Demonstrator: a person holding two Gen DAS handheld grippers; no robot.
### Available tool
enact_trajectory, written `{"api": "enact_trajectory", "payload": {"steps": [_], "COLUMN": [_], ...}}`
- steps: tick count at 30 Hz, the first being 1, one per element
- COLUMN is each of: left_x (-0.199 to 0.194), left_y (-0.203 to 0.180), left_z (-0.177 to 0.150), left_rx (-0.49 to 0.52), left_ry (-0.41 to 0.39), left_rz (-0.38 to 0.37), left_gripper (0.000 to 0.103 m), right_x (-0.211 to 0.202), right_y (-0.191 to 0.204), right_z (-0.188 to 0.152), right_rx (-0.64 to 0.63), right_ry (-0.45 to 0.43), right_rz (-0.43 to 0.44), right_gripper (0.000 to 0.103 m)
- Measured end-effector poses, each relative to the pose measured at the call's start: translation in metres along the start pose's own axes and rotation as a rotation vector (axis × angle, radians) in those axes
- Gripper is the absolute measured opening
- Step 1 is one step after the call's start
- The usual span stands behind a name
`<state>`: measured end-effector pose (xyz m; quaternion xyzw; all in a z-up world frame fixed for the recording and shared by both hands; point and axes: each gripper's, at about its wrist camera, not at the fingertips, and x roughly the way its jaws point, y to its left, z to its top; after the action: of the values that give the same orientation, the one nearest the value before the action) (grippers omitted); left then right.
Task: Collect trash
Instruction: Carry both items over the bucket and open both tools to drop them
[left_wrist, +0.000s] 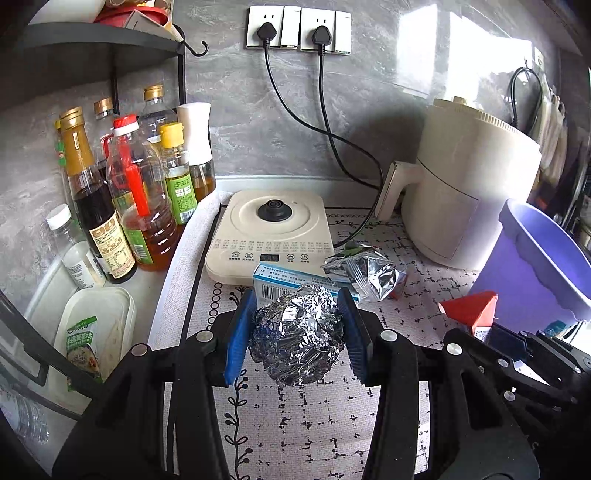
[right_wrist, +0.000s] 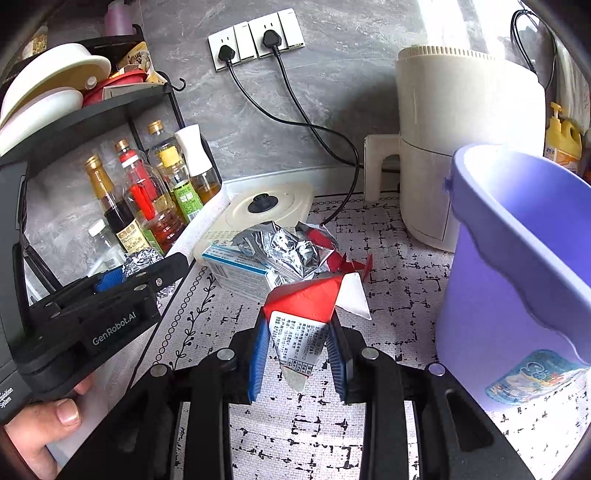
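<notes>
My left gripper (left_wrist: 297, 301) is shut on a crumpled silver foil ball (left_wrist: 299, 336), held above the patterned mat. The ball (right_wrist: 142, 260) also shows at the left of the right wrist view. My right gripper (right_wrist: 299, 323) is shut on a squashed red and white carton (right_wrist: 303, 314), lifted off the mat beside a purple bucket (right_wrist: 498, 295). The carton (left_wrist: 471, 308) and the bucket (left_wrist: 517, 280) appear at the right of the left wrist view. On the mat lie a crumpled silver packet (right_wrist: 288, 251), a blue and white box (right_wrist: 236, 267) and a torn red scrap (right_wrist: 347, 262).
A cream hob (left_wrist: 269, 229) sits behind the trash, with a white air fryer (left_wrist: 469, 184) to its right and two black cables (left_wrist: 332, 140) running to wall sockets. Several oil and sauce bottles (left_wrist: 122, 192) stand under a black shelf (left_wrist: 92, 44) at the left. A lidded white container (left_wrist: 96, 332) lies nearer.
</notes>
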<state>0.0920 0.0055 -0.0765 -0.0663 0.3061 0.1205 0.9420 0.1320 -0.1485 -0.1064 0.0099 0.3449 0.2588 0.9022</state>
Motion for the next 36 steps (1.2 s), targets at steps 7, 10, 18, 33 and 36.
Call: {"api": "enact_trajectory", "payload": {"steps": [7, 10, 18, 33, 36], "left_x": [-0.028, -0.037, -0.051, -0.049, -0.046], "left_y": [-0.013, -0.021, -0.048, -0.114, -0.127], "left_z": [0.022, 0.030, 0.047, 0.063, 0.067], "left_rx": [0.017, 0.032, 0.057, 0.138, 0.148], "left_ry": [-0.079, -0.108, -0.163, -0.188, -0.183], "left_rz": [-0.030, -0.043, -0.090, -0.222, -0.250], "left_gripper": [0.045, 0.046, 0.046, 0.046, 0.046], "right_x": [-0.044, -0.060, -0.092, -0.130, -0.134], "right_y": [0.000, -0.004, -0.017, -0.075, -0.086], "right_z": [0.024, 0.031, 0.043, 0.049, 0.049], "right_rx": [-0.005, 0.001, 0.015, 0.100, 0.117], "right_ry": [-0.108, -0.147, -0.222, -0.303, -0.308], "right_rz": [0.005, -0.003, -0.036, -0.164, -0.226], "right_gripper": [0.029, 0.030, 0.030, 0.030, 0.034]}}
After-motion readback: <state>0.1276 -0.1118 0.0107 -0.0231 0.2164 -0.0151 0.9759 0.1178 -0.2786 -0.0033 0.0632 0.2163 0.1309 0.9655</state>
